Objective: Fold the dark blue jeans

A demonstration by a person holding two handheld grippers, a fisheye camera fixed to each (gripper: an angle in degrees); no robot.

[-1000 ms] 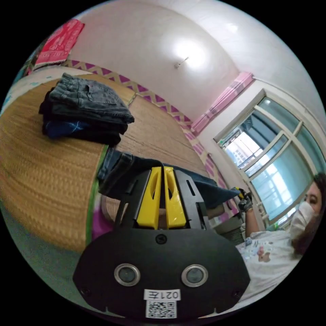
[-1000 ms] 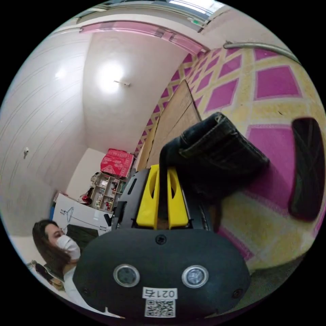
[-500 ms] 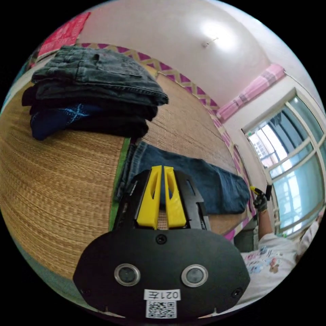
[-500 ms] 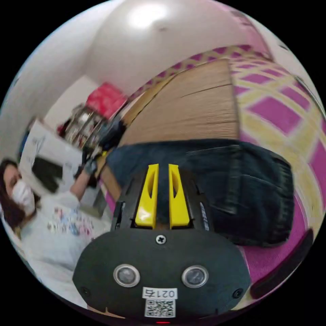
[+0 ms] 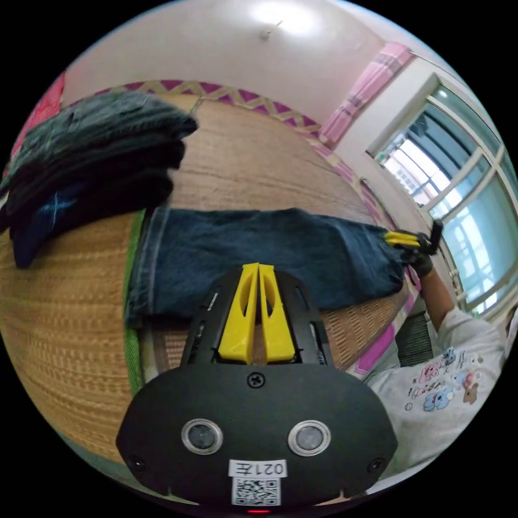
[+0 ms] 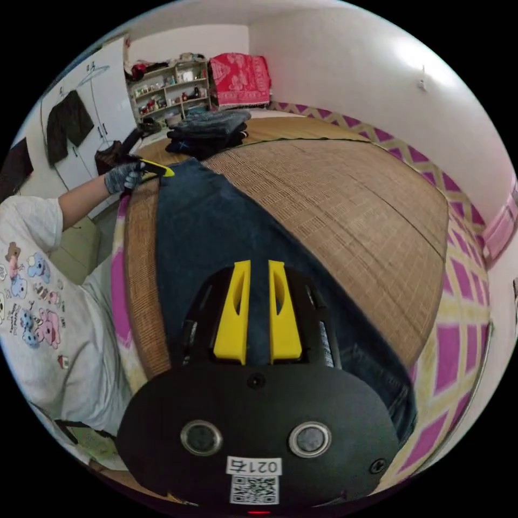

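Dark blue jeans [image 5: 259,248] flat on woven mat [image 6: 334,205] — both grippers' fingers clamped on their ends

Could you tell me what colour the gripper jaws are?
Yellow, clearest in the right gripper view.

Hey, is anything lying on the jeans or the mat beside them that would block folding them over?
Nothing visible does. The dark blue jeans lie stretched flat on the woven mat, a gripper at each end. The stack of folded clothes sits on the mat just past the left gripper end, apart from the jeans.
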